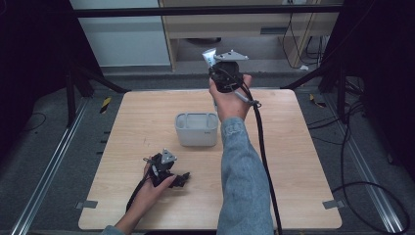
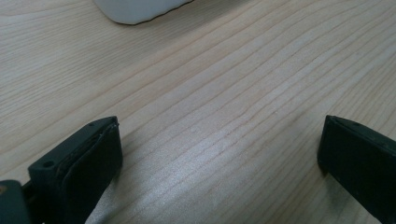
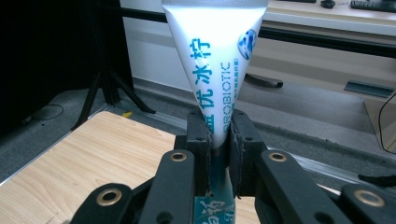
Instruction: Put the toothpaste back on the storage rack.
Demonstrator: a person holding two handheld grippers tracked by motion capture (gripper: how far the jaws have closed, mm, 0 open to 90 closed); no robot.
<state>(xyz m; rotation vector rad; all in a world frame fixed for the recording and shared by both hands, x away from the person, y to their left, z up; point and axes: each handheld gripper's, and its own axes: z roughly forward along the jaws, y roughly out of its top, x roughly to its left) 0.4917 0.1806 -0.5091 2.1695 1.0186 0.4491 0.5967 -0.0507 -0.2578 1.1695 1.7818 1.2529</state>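
A white toothpaste tube (image 3: 215, 60) with blue print stands pinched between the jaws of the right gripper (image 3: 218, 140), its flat crimped end uppermost. That gripper (image 1: 215, 63) is held up over the far edge of the wooden table (image 1: 293, 161), beyond a small white container (image 1: 196, 129) sitting near the table's middle. On the near left, the left gripper (image 2: 219, 154) rests low on the table, its jaws spread wide with bare wood between them.

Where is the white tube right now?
The white tube is clamped in the right gripper, raised above the table's far edge, beyond the grey holder.
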